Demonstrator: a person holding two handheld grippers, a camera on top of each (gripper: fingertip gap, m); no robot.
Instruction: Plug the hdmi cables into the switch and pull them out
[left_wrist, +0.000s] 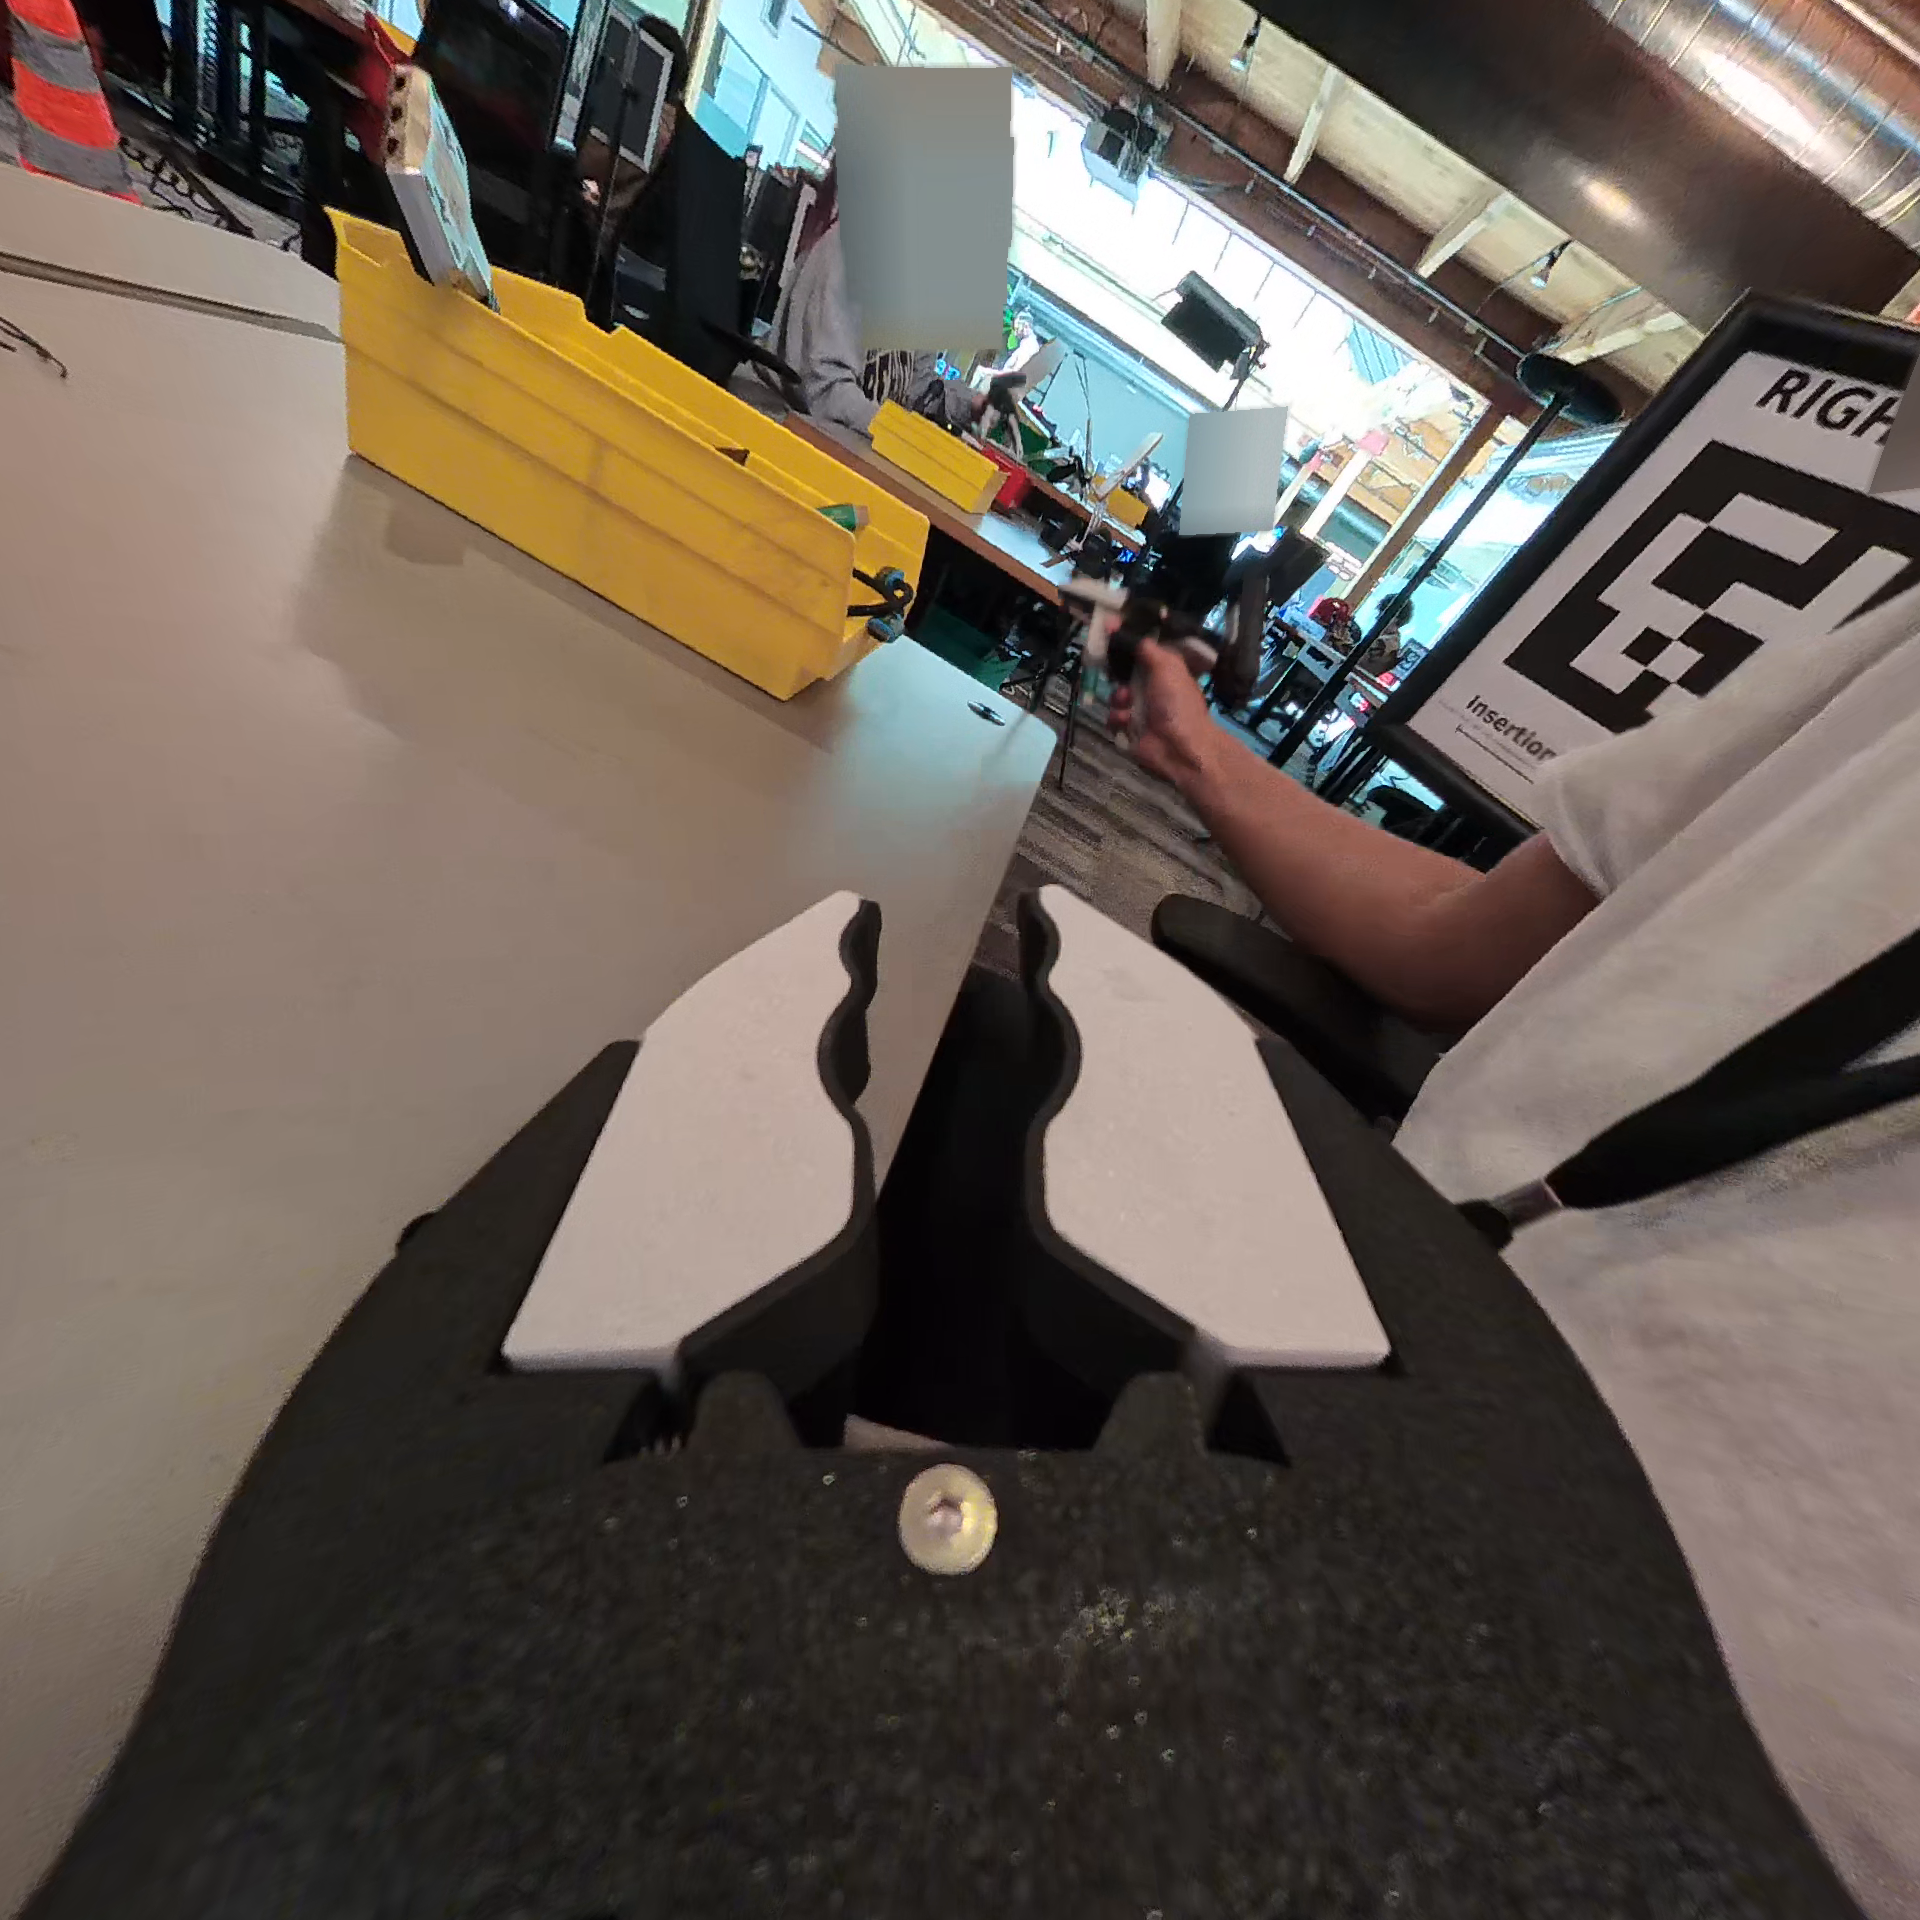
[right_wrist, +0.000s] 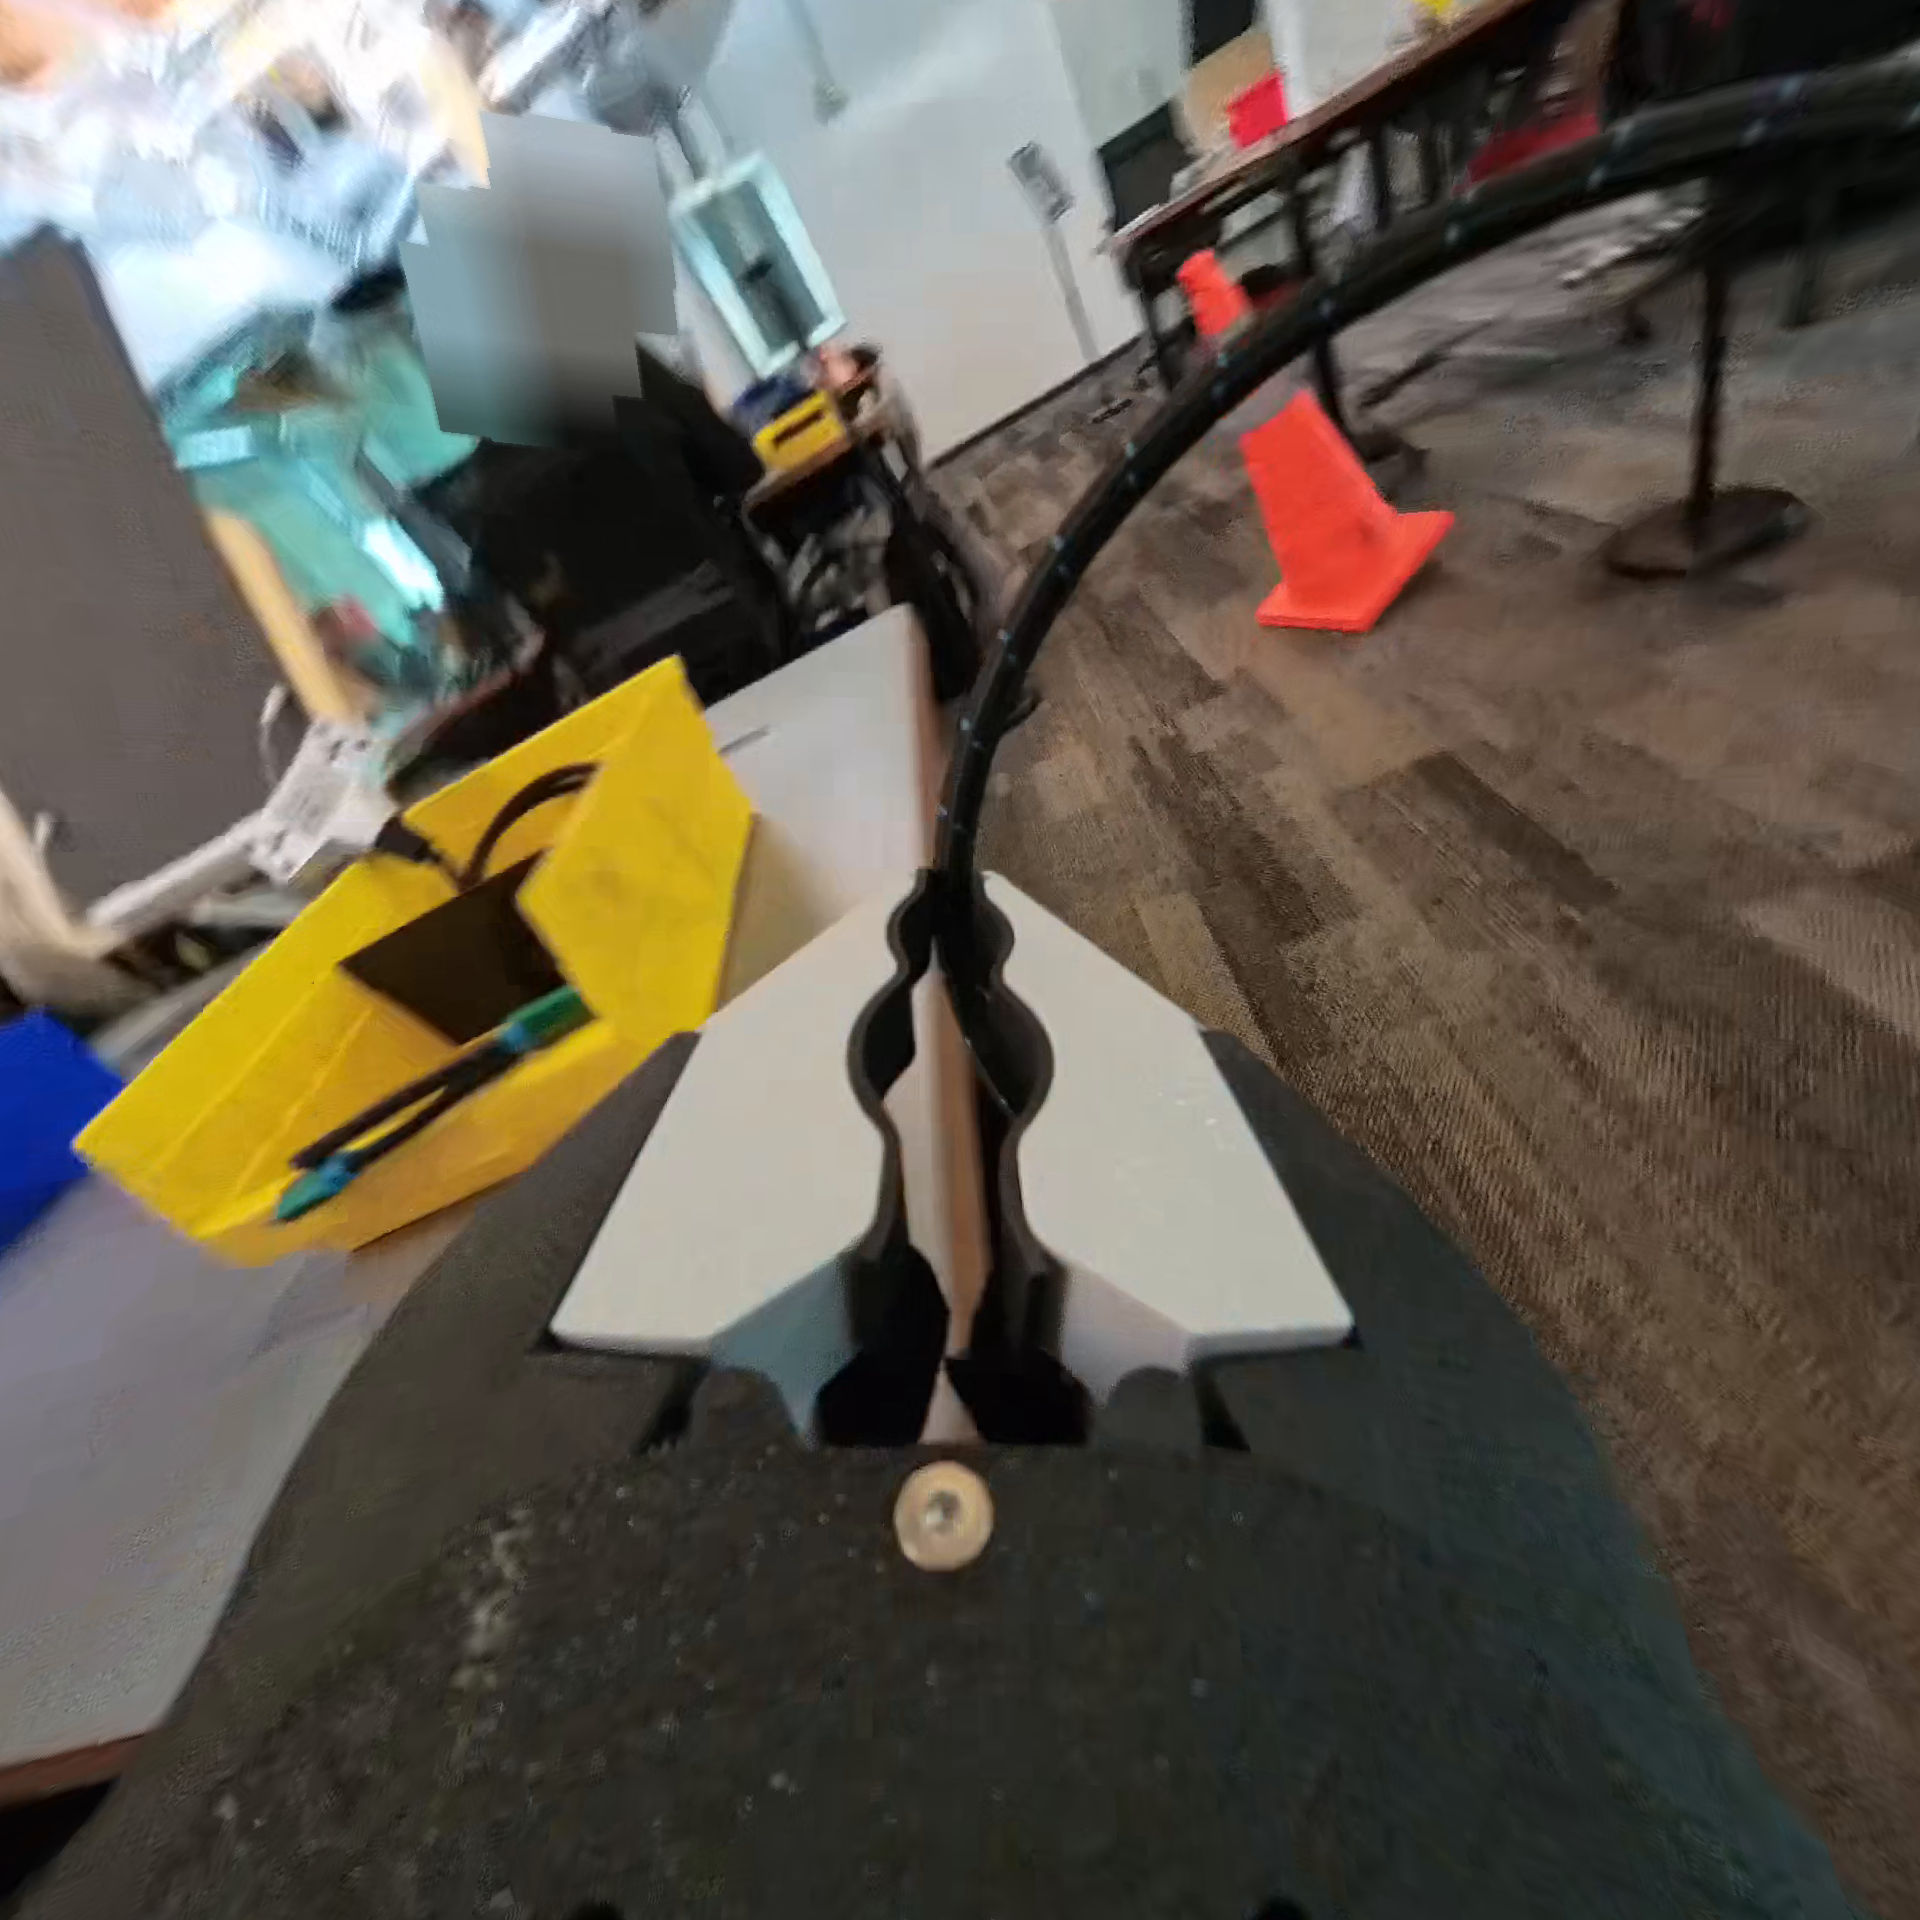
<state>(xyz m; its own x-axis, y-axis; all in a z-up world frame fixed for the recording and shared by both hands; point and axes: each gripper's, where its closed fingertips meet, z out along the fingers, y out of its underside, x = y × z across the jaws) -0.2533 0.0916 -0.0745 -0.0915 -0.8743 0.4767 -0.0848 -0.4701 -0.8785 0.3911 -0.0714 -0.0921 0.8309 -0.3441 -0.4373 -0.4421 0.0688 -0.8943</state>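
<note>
My right gripper is shut on a black cable, which arcs up and away to the right over the floor. It is held just past the table's edge. A yellow bin to its left holds a flat black box and cables with green and blue ends; the view is blurred. My left gripper is open and empty over the table's edge. In the left wrist view the right gripper shows blurred, held in a hand off the table's corner, beyond the yellow bin.
The table top is pale grey. A board with a black-and-white marker stands at the right, with a black chair armrest below it. An orange cone and a stand's base are on the carpet. People sit at tables behind. My right fingertips sit around 65 centimeters from my left ones.
</note>
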